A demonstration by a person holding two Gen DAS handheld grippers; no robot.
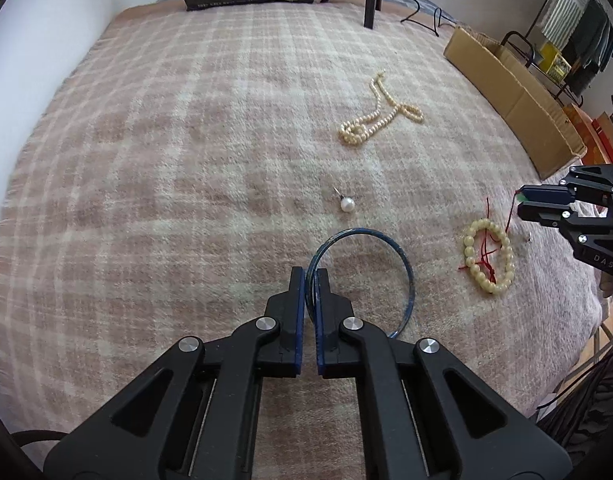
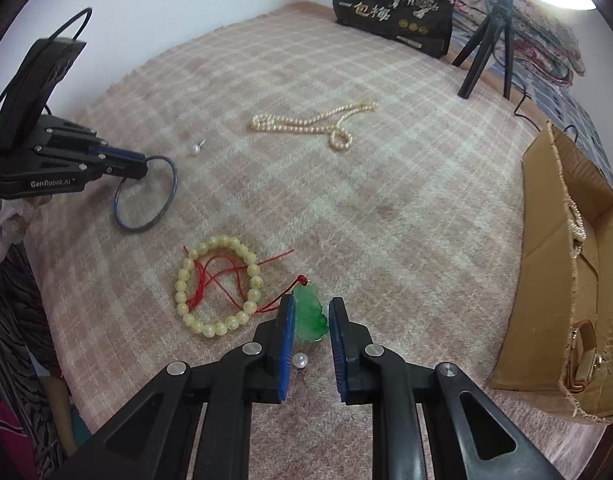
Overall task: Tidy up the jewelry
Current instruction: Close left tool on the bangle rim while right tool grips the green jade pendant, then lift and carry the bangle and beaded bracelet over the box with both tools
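My left gripper (image 1: 311,273) is shut on the rim of a thin blue bangle (image 1: 398,254), which hangs just above the plaid blanket; it also shows in the right wrist view (image 2: 168,204). My right gripper (image 2: 311,305) brackets a green jade pendant (image 2: 312,312) on a red cord; its jaws stand close to the pendant, and I cannot tell if they grip it. A yellow bead bracelet (image 2: 186,280) lies left of the pendant. A pearl necklace (image 2: 306,122) and a pearl earring (image 2: 196,149) lie farther off. Another pearl earring (image 2: 300,360) sits between the right jaws.
An open cardboard box (image 2: 546,272) holding some jewelry stands at the blanket's right edge. A black snack bag (image 2: 390,12) and a tripod (image 2: 486,48) stand at the far end. A white wall runs along the left.
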